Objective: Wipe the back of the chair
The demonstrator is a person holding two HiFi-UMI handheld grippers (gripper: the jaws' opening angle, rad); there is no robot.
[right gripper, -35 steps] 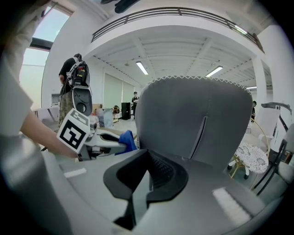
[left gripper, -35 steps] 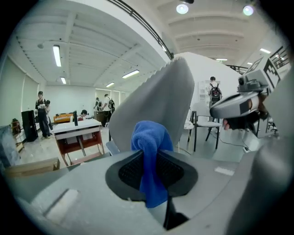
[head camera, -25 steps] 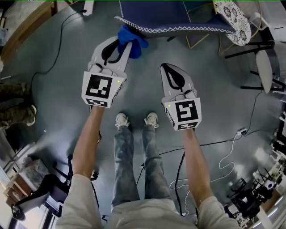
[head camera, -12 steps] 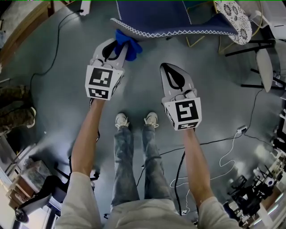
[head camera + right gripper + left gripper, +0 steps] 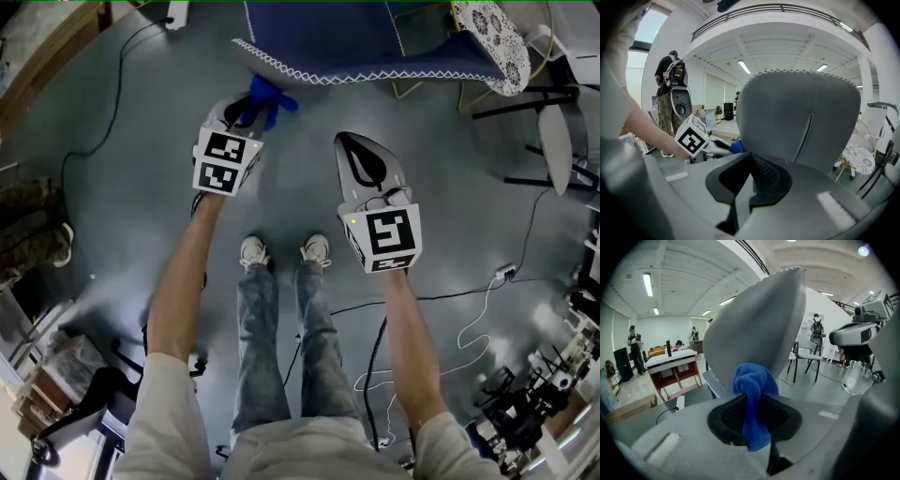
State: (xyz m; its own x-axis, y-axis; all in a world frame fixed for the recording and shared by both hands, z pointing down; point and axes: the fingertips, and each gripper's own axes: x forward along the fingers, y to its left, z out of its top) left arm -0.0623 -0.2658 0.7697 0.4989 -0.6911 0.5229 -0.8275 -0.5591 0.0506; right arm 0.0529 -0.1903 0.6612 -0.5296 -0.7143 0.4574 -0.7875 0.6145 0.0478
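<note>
Basically left gripper (image 5: pixel 247 110) was clamped on the blue cloth (image 5: pixel 753 392), its bunch just beside the grey chair back (image 5: pixel 797 117); right gripper (image 5: pixel 749 180) sat closed, empty; likely best to press flat, sweep overlapping strokes.
</note>
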